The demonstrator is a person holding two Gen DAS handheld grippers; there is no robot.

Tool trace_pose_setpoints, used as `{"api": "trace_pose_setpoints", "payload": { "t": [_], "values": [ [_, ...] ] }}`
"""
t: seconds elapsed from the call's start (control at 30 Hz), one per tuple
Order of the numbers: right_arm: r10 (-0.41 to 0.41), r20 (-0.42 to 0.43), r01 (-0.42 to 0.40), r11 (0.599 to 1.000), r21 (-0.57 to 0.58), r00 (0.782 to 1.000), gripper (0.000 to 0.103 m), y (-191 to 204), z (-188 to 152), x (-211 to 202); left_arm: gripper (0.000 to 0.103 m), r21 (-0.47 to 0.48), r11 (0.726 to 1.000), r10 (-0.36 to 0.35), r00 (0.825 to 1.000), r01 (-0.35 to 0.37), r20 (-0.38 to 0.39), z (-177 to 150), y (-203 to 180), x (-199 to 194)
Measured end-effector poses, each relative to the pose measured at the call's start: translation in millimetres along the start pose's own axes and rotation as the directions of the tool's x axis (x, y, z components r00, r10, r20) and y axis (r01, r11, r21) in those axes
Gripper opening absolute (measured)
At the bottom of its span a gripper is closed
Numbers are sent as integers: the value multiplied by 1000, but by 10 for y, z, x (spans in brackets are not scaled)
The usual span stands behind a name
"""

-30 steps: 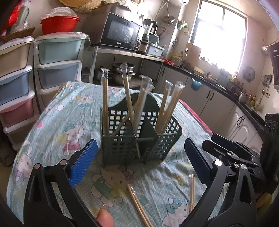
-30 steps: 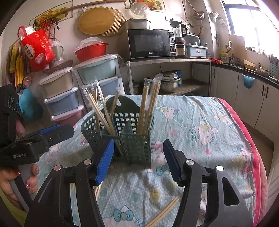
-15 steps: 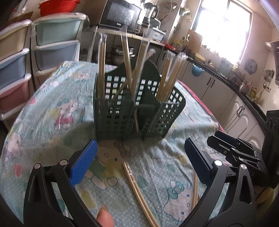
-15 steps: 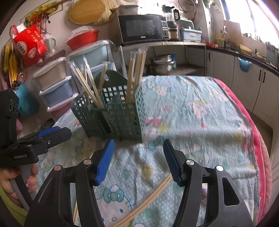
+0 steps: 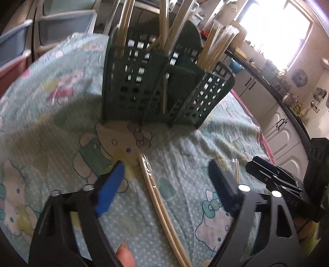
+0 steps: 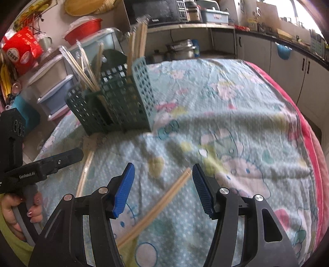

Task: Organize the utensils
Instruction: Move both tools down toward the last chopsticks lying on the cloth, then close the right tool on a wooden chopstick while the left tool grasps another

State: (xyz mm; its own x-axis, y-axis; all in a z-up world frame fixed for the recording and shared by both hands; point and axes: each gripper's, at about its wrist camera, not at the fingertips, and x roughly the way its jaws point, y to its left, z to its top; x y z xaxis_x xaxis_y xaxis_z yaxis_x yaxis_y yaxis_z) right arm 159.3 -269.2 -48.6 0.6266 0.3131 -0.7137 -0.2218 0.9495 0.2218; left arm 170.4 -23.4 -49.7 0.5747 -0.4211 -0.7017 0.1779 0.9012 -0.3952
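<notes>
- On the worktop, left wrist view: a dark green utensil caddy (image 5: 164,90) stands upright on a cartoon-print cloth (image 5: 51,115); wrapped chopsticks (image 5: 213,47) stand in its compartments, leaning outward.
- Left gripper (image 5: 164,184): the jaws are closing but not yet touching anything; a wrapped chopstick pair (image 5: 162,203) lies flat on the cloth between them, running from near the caddy's foot toward the lower edge of the view.
- Blue pad on the left finger (image 5: 109,191), dark pad on the other; neither presses on the pair.
- Second chopstick pair (image 5: 236,170) shows as a thin tip just beyond the right-hand finger; the right gripper's black body (image 5: 273,178) is beside it.
- A fingertip (image 5: 124,254) shows at the bottom edge.
- Background: pale cabinets (image 5: 277,123) under a bright window (image 5: 275,30); much of the picture is motion-blurred.
- Right wrist view: right gripper (image 6: 162,184) stands about half open with nothing clamped; the end of a chopstick pair (image 6: 156,209) lies diagonally on the cloth between its blue pads (image 6: 123,193), touching neither.
- The caddy (image 6: 115,106) stands up and to the left, well apart from this gripper.
- Left gripper body (image 6: 41,166) enters from the left, held by a hand (image 6: 18,213); the other pair (image 6: 85,172) lies under its tip.
- Behind: stacked plastic drawers (image 6: 55,86), a red bowl (image 6: 84,30) and a microwave (image 6: 156,10).
</notes>
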Motion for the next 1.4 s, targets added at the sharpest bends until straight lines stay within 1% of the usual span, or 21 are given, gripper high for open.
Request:
{"api": "trace_pose_setpoints", "payload": {
  "t": [0.27,0.37,0.4,0.43,0.47,0.5,0.57,0.6,0.63,0.67,0.73,0.77,0.83,0.93,1.1,1.13,1.2,1.27,1.37,1.4],
  "values": [
    [-21,-57,23,999,40,998,55,-118,-10,198,67,-24,1000,9,998,-10,-66,-6,38,238],
    [-33,-77,37,998,55,997,52,-151,-14,278,67,-22,999,23,998,-25,-66,23,42,279],
    [-38,-83,43,997,59,996,48,-161,-18,298,67,-21,999,30,997,-32,-66,34,37,295],
    [-45,-92,50,997,59,995,42,-179,-28,332,64,-18,999,45,997,-46,-67,42,37,312],
    [-66,-104,71,996,47,992,39,-183,-41,369,60,-12,998,64,996,-65,-67,54,34,332],
    [-77,-101,81,996,37,992,36,-178,-46,380,58,-5,997,78,995,-78,-64,65,31,348],
    [-97,-95,99,995,9,991,35,-147,-58,387,50,6,994,105,993,-105,-61,90,23,381],
    [-106,-90,107,994,3,990,32,-151,-64,389,48,12,993,121,991,-121,-58,99,16,390],
    [-108,-86,109,994,4,990,28,-163,-69,387,40,22,990,143,988,-142,-52,107,13,403],
    [-103,-83,105,994,11,991,28,-185,-73,381,32,31,986,166,985,-165,-45,116,18,418],
    [-98,-79,99,995,21,992,22,-218,-81,376,22,42,980,197,980,-195,-34,126,40,420],
    [-93,-75,96,995,29,993,21,-241,-86,367,19,42,980,198,980,-196,-33,138,69,421],
    [-84,-70,87,995,42,994,18,-277,-89,351,15,34,980,197,980,-196,-32,146,115,411],
    [-72,-62,76,995,60,995,14,-312,-89,316,12,12,985,174,984,-174,-30,141,183,391],
    [-31,-47,36,993,110,998,11,-379,-110,185,9,-19,991,129,991,-130,-34,140,258,274],
    [-13,-34,17,992,124,999,11,-400,-106,142,8,-21,993,116,993,-116,-30,137,261,236],
    [4,-15,-2,991,133,1000,10,-409,-85,72,8,-19,996,89,996,-89,-20,125,255,140],
    [30,19,-32,991,128,999,9,-386,-55,-23,7,-8,998,64,998,-64,6,134,232,4],
    [55,69,-62,993,101,996,8,-281,29,-188,7,6,999,40,998,-41,38,175,165,-169],
    [61,81,-68,994,91,995,7,-253,53,-228,7,13,999,30,998,-31,59,211,143,-259]
  ]
}}
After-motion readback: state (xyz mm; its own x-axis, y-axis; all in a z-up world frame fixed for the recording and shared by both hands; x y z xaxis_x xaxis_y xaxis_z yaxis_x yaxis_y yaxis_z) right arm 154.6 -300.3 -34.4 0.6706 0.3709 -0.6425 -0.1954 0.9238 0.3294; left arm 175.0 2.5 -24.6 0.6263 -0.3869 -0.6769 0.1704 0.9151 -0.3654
